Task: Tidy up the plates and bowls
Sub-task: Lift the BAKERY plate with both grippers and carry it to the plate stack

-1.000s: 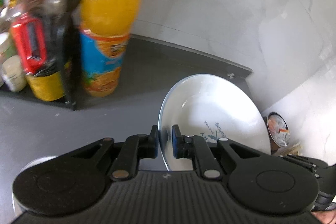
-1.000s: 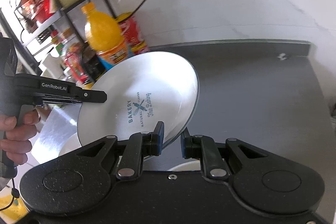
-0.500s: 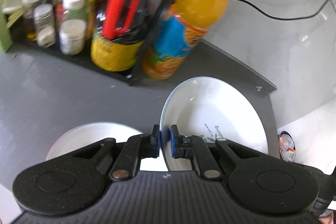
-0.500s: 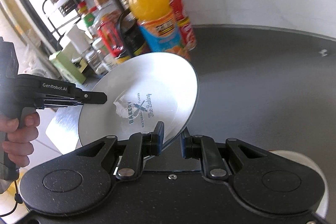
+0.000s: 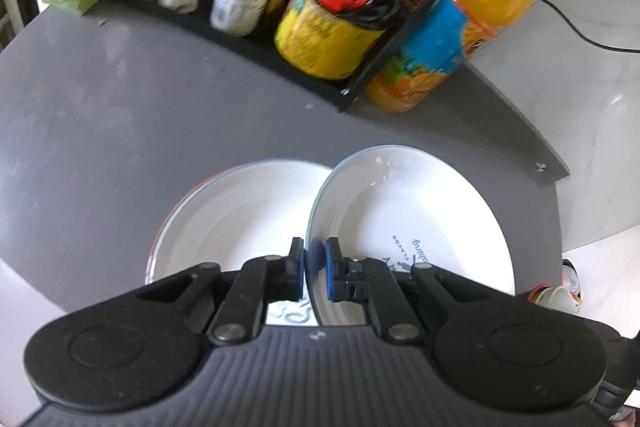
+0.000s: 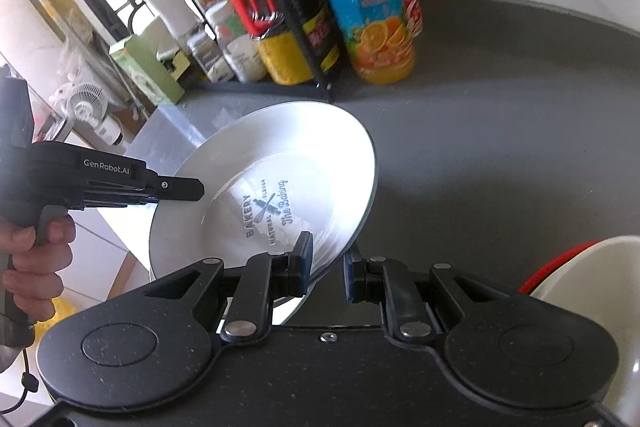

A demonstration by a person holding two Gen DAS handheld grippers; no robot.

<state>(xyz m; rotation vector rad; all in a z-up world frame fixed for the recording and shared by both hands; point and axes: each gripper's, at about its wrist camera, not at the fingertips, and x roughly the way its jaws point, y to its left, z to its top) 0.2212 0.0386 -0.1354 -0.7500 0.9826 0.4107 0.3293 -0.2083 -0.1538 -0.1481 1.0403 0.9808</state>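
The left gripper (image 5: 314, 269) has its jaws clamped on the rim of a white plate (image 5: 412, 223) printed with bakery lettering, and the right gripper (image 6: 325, 263) has its jaws pinched on the opposite rim of the same plate, so it hangs tilted between them above the grey table (image 5: 120, 115). In the left wrist view the held plate fills the lower centre and right, and just left of it a second white plate (image 5: 240, 211) lies flat on the table, partly hidden behind the jaws. Across the upper frame a black rack (image 5: 360, 83) crowded with jars and bottles stands behind both plates, with an orange juice bottle (image 5: 460, 27) just right of its corner post. In the right wrist view a hand (image 6: 36, 251) grips the left tool's handle at the left edge, and a pale bowl (image 6: 592, 299) with something red behind it sits at lower right.
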